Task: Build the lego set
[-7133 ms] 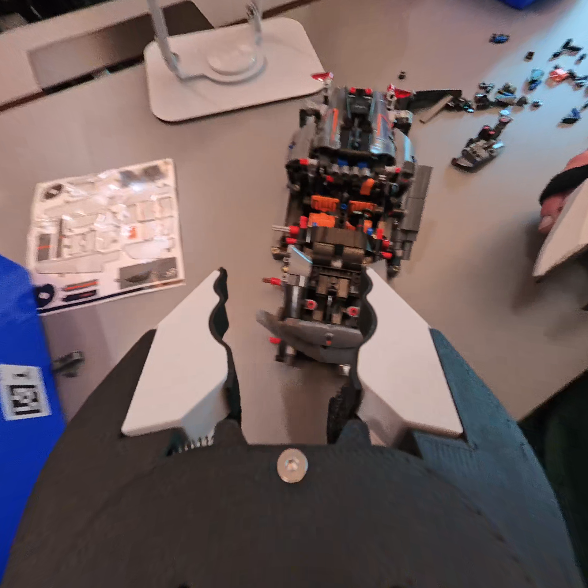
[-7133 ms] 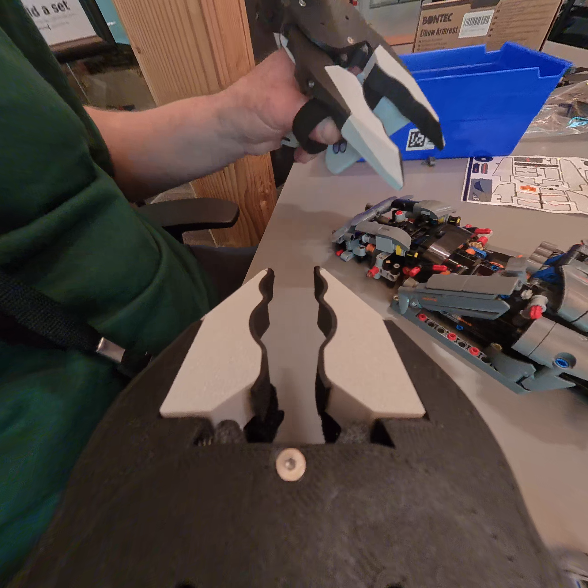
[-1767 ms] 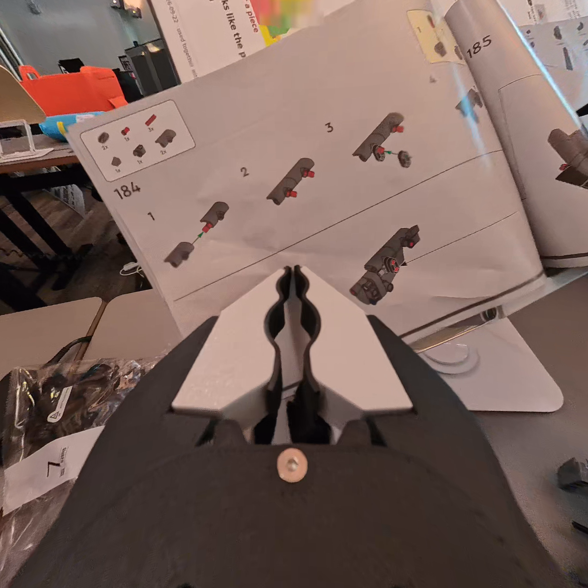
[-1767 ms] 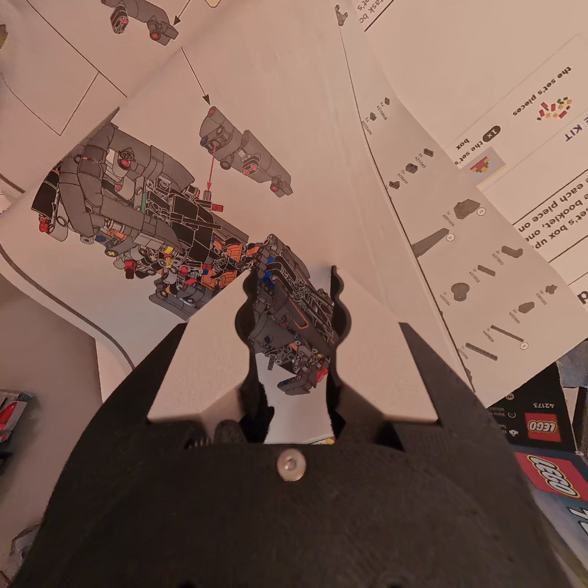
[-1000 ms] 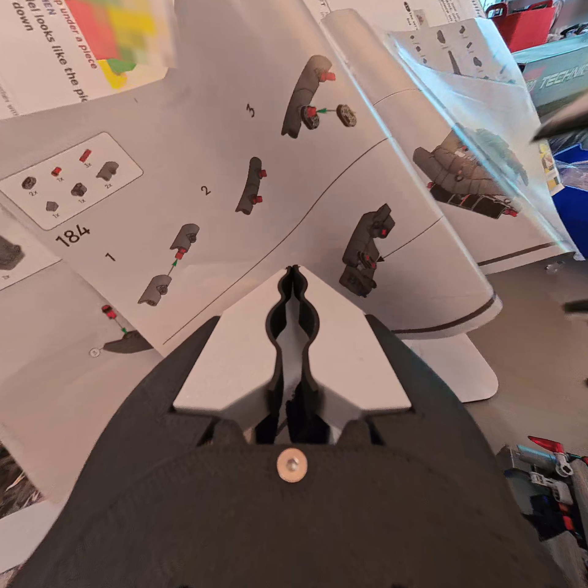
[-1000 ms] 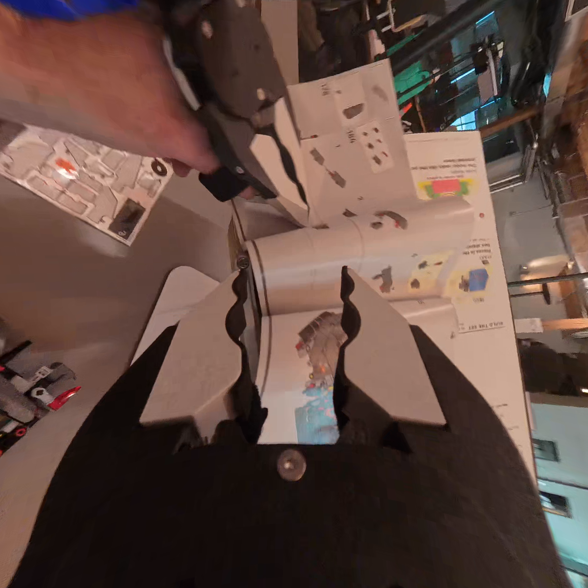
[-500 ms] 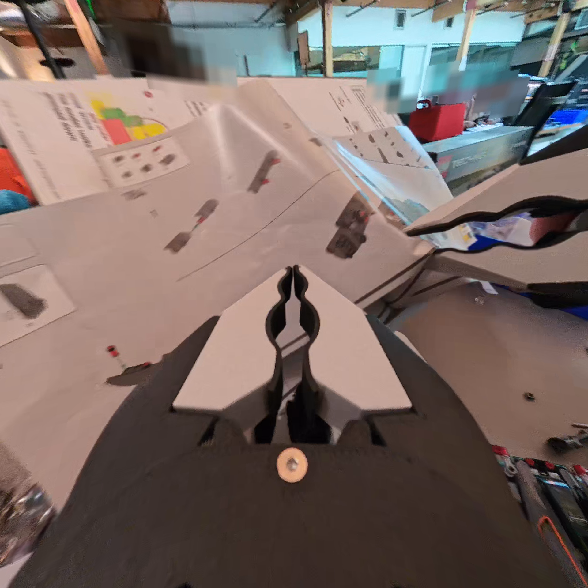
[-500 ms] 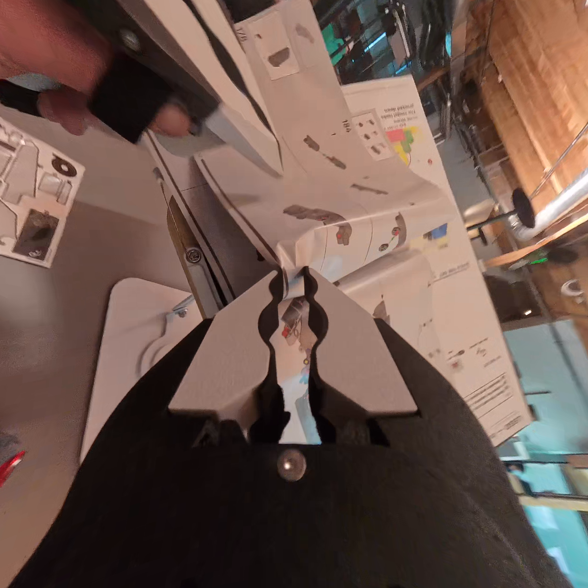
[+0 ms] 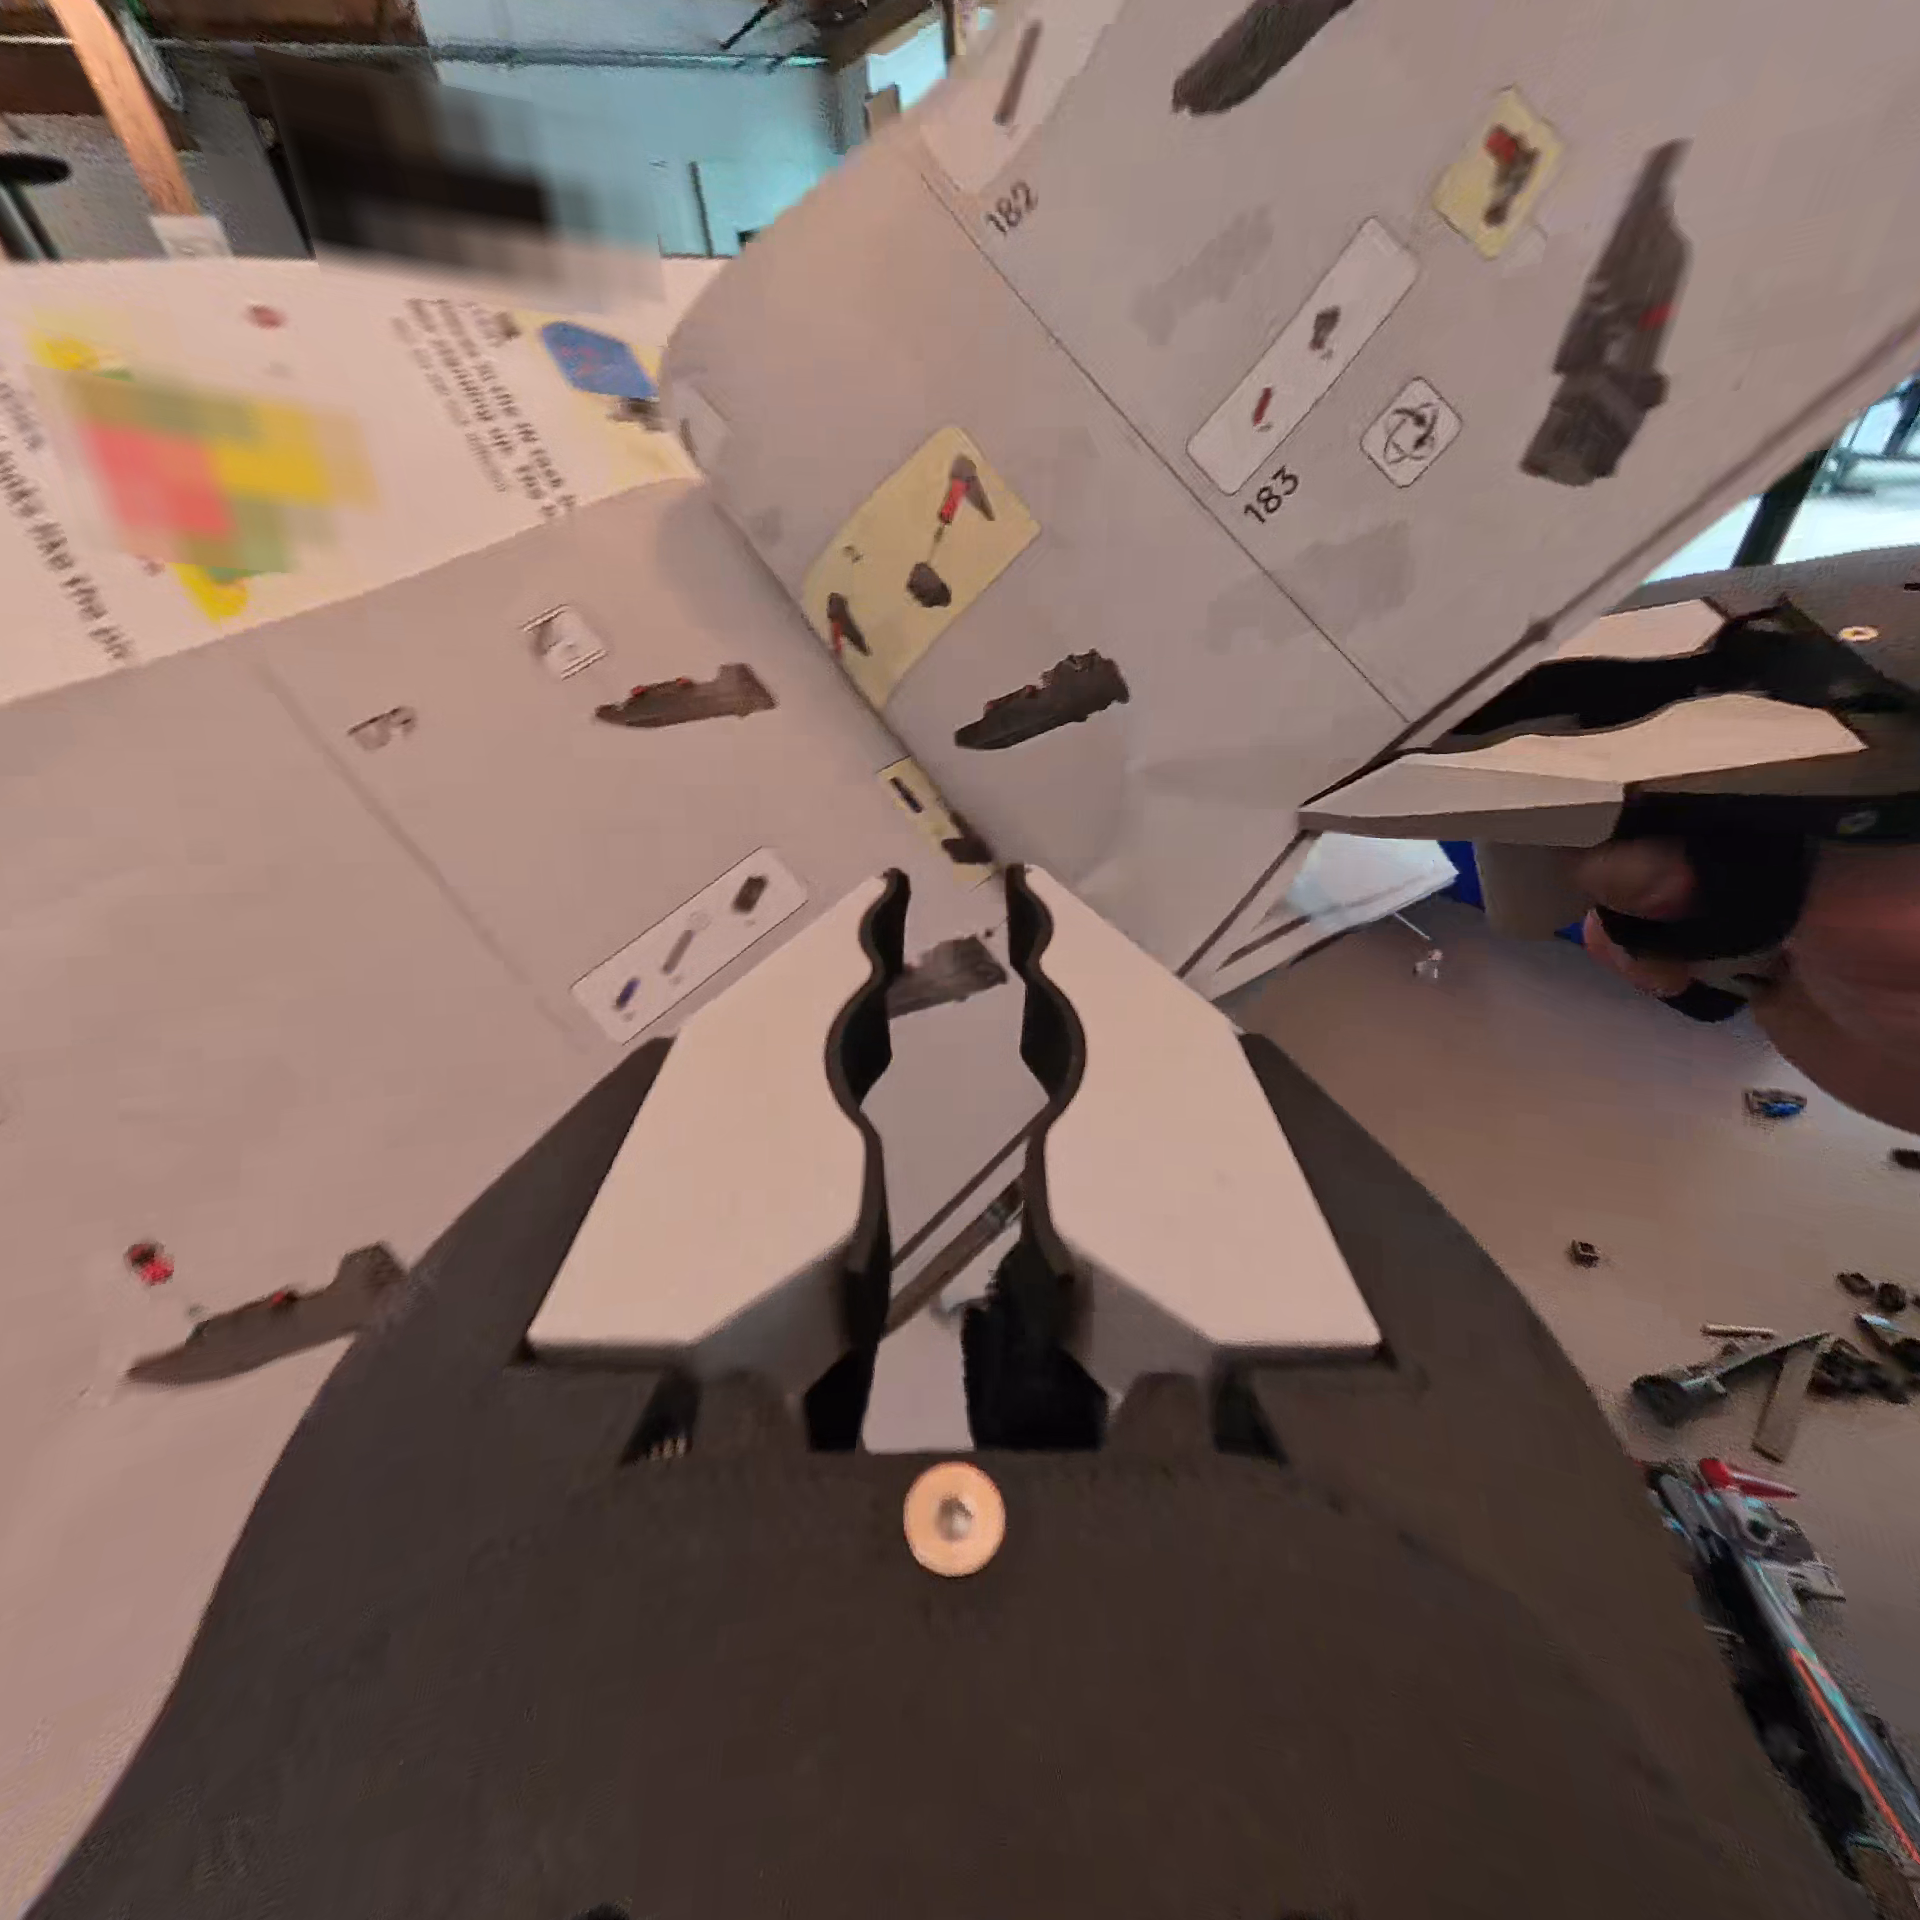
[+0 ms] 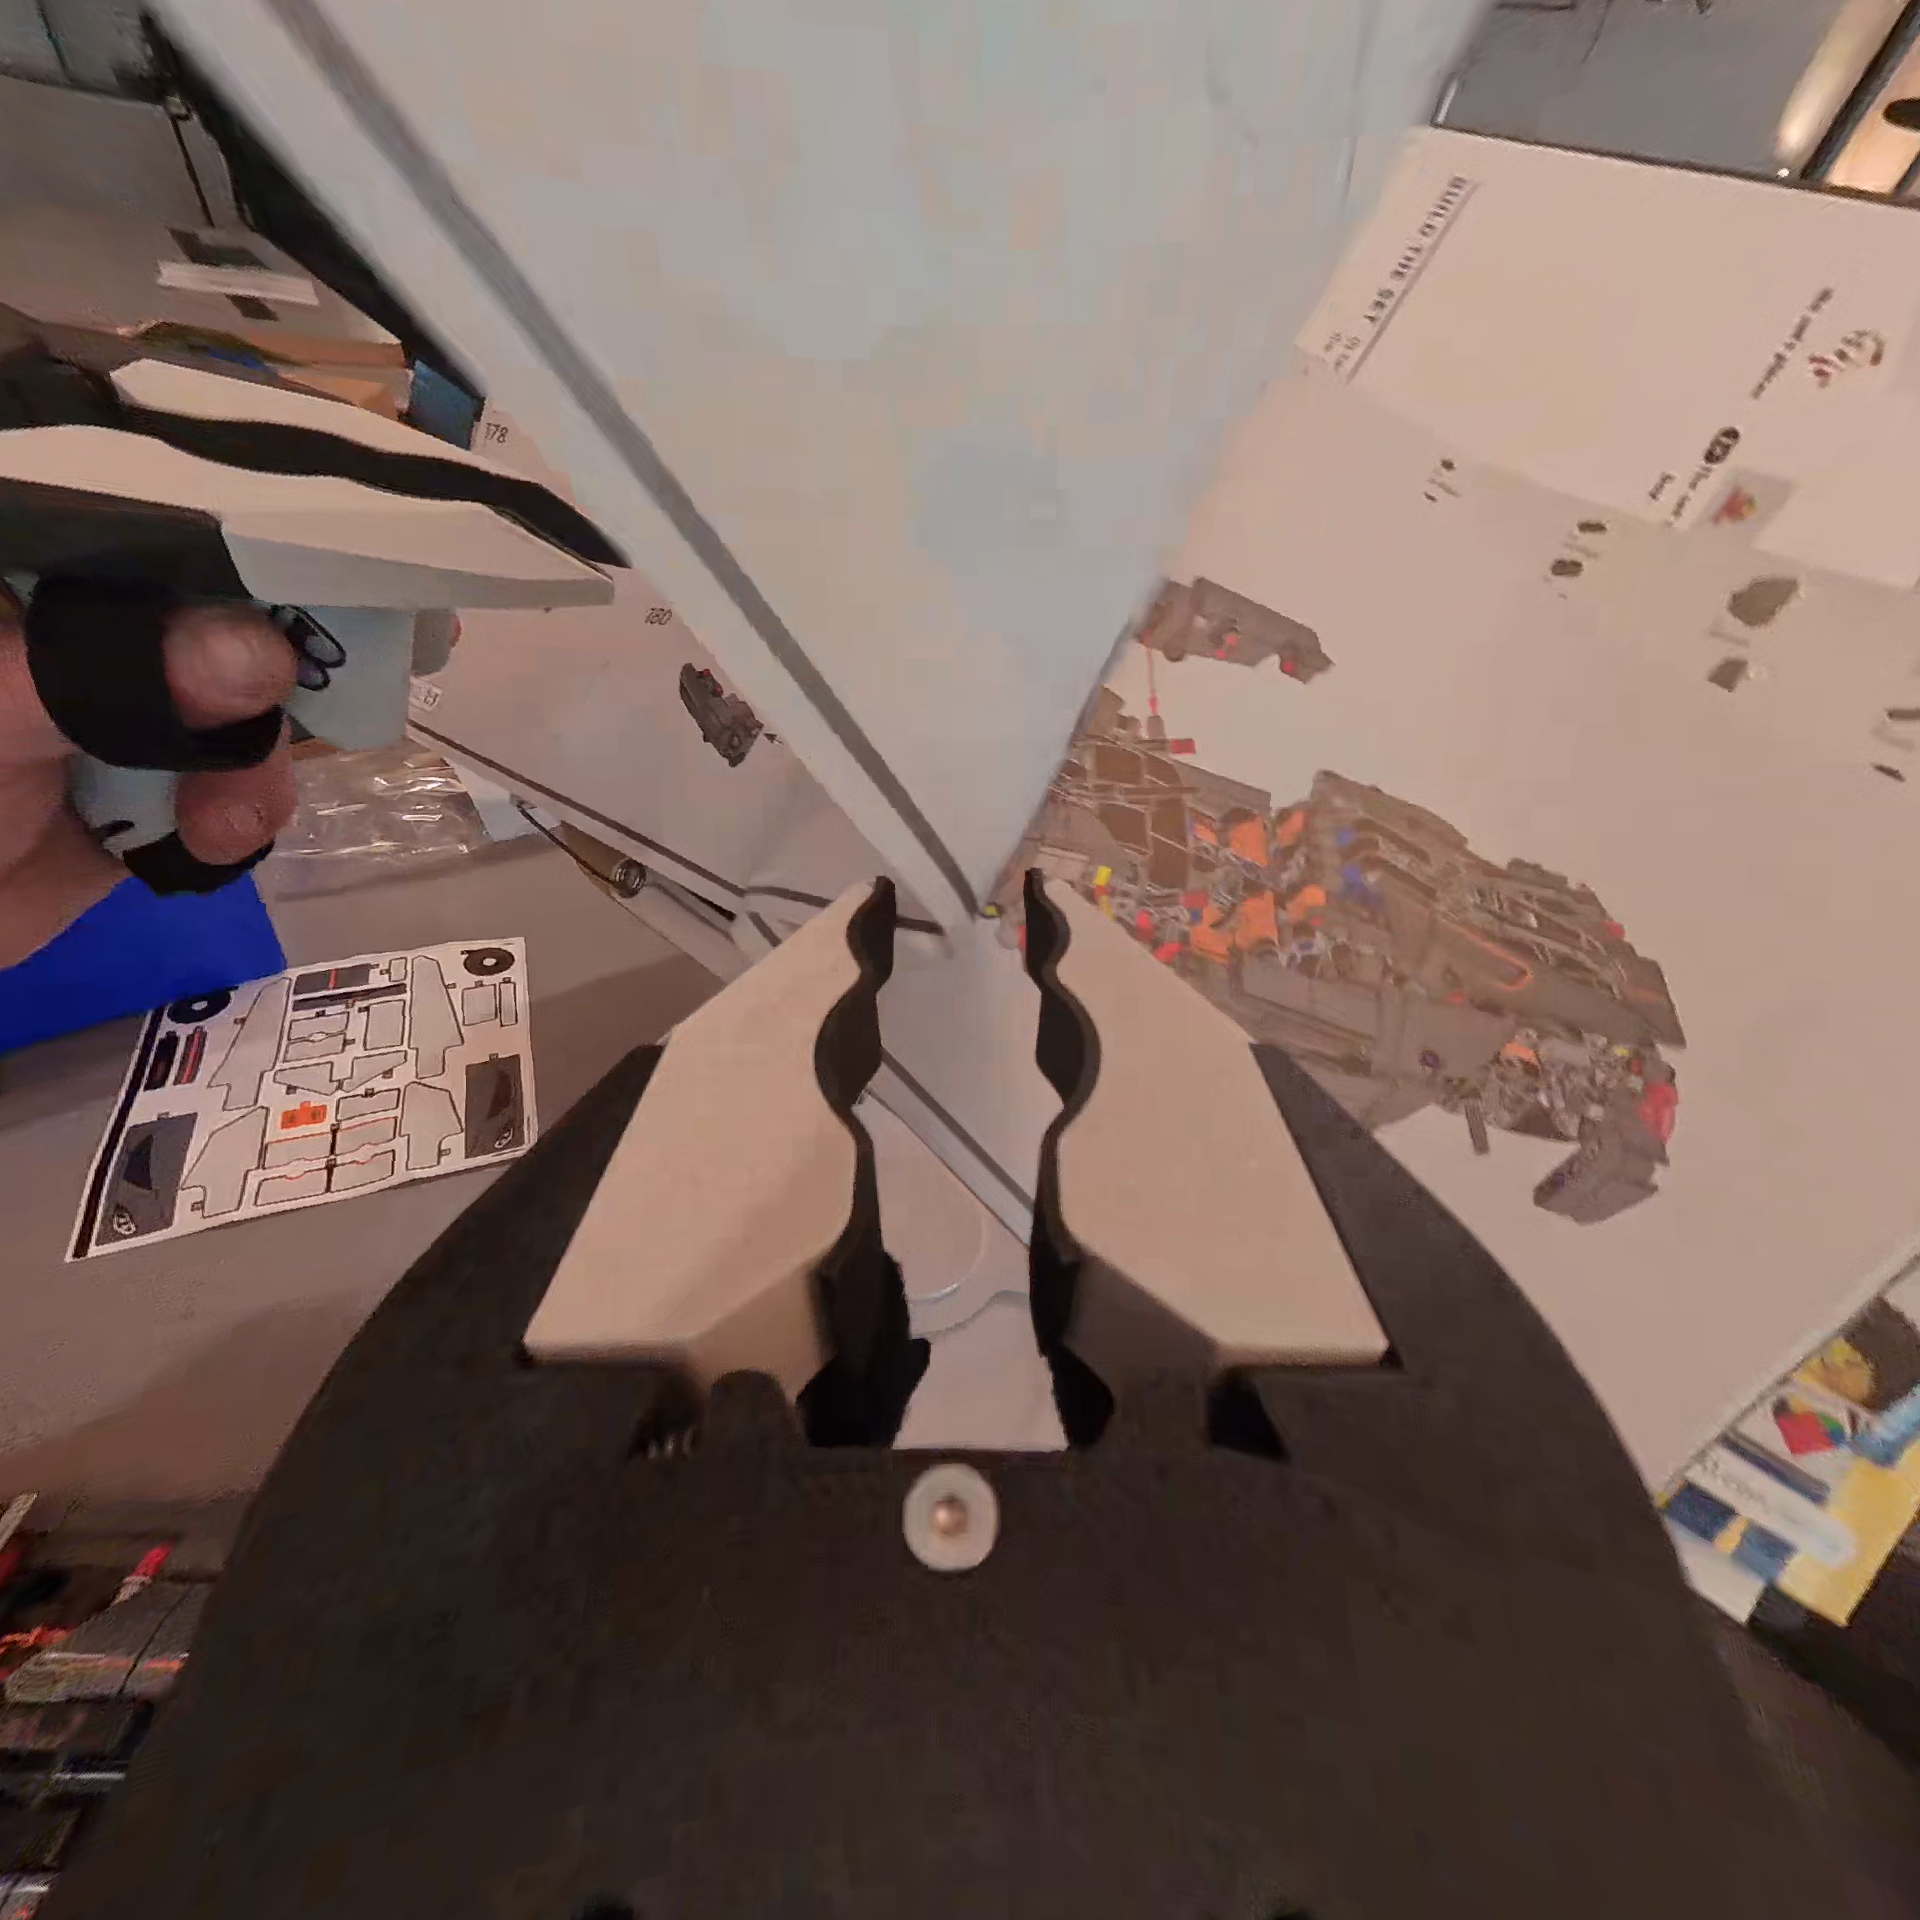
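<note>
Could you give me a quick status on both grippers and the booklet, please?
Left hand-held gripper open, empty. Right hand-held gripper open at a lifted page. Booklet mid-flip. Nothing blocking.

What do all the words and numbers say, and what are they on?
I won't repeat writing; here is what bears it.
Instruction booklet: printed numbers beside the drawings.
White sheet behind it: lines of print, blurred.
Sticker sheet: marks too small to read.
</note>
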Tool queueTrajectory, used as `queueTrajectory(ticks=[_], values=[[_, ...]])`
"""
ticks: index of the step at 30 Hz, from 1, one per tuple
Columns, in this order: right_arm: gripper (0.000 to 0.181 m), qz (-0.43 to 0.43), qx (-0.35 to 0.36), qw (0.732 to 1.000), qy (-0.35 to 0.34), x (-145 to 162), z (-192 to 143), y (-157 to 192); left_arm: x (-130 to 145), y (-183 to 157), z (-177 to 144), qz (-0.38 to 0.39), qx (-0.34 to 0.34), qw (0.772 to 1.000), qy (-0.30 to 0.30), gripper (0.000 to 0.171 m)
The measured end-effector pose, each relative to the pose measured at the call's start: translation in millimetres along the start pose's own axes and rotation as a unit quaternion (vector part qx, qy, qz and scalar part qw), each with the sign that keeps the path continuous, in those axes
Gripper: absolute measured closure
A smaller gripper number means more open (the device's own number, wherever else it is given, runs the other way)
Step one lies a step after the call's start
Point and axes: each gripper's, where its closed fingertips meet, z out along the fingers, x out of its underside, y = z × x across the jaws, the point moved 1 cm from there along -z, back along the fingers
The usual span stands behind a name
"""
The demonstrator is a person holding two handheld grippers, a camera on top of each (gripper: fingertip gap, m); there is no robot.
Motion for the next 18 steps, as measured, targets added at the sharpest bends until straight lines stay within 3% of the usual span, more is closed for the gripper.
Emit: queueTrajectory(ticks=[5, 9, 15, 18], values=[[0.157, 0.031, 0.023, 0.999, -0.016, -3, -27, -18, 15, -33, 47, 0.040, 0.031, 0.997, 0.064, 0.154], [0.143, 0.042, 0.081, 0.994, -0.053, -21, -62, -44, 18, -47, 65, 0.081, 0.027, 0.993, 0.080, 0.154], [0.137, -0.063, 0.233, 0.962, -0.124, -73, -129, -77, 20, -64, 71, 0.118, 0.048, 0.988, 0.092, 0.155], [0.147, -0.116, 0.202, 0.964, -0.125, -86, -123, -62, 24, -74, 67, 0.133, 0.070, 0.985, 0.088, 0.156]])
